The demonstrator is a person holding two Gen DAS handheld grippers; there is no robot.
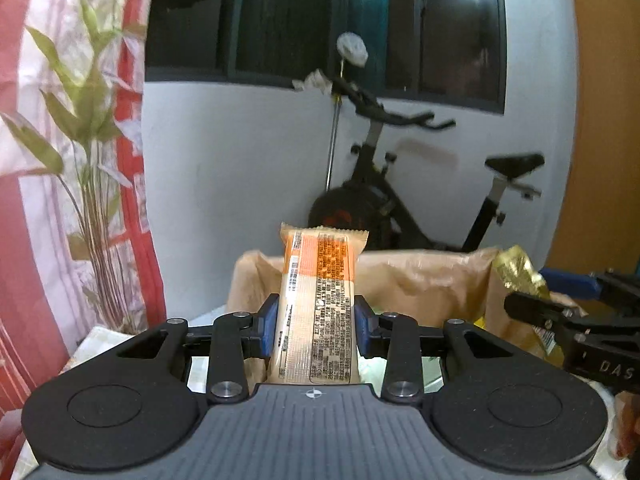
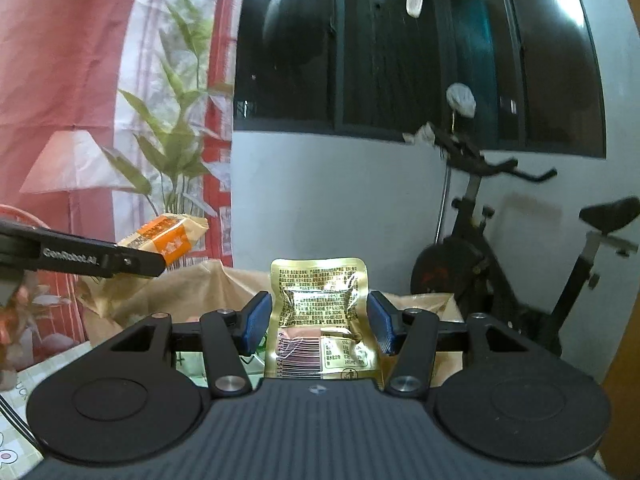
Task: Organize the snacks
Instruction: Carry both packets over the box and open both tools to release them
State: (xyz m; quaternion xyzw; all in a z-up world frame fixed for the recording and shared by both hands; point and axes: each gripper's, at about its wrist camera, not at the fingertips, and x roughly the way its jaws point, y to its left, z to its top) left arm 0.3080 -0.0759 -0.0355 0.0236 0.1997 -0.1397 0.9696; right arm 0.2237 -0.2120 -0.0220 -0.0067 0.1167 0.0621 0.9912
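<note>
Left gripper point(image 1: 316, 322) clamped on orange-and-cream snack bar point(image 1: 318, 300), held upright. Right gripper point(image 2: 318, 322) pinches gold foil pouch point(image 2: 320, 320) by its edges. Both raised over open brown paper bag point(image 1: 420, 276), probably for sorting out of it.

Your left gripper point(image 1: 316, 322) pinches an orange snack bar point(image 1: 316, 300) in glossy plastic film, between blue rubbery-looking pads point(image 1: 269, 326) on matt black arms. Your right gripper point(image 2: 318, 322) holds a gold pouch point(image 2: 320, 320) of shiny, crinkled foil. Behind both sits a matt, creased brown paper bag point(image 1: 420, 280).
</note>
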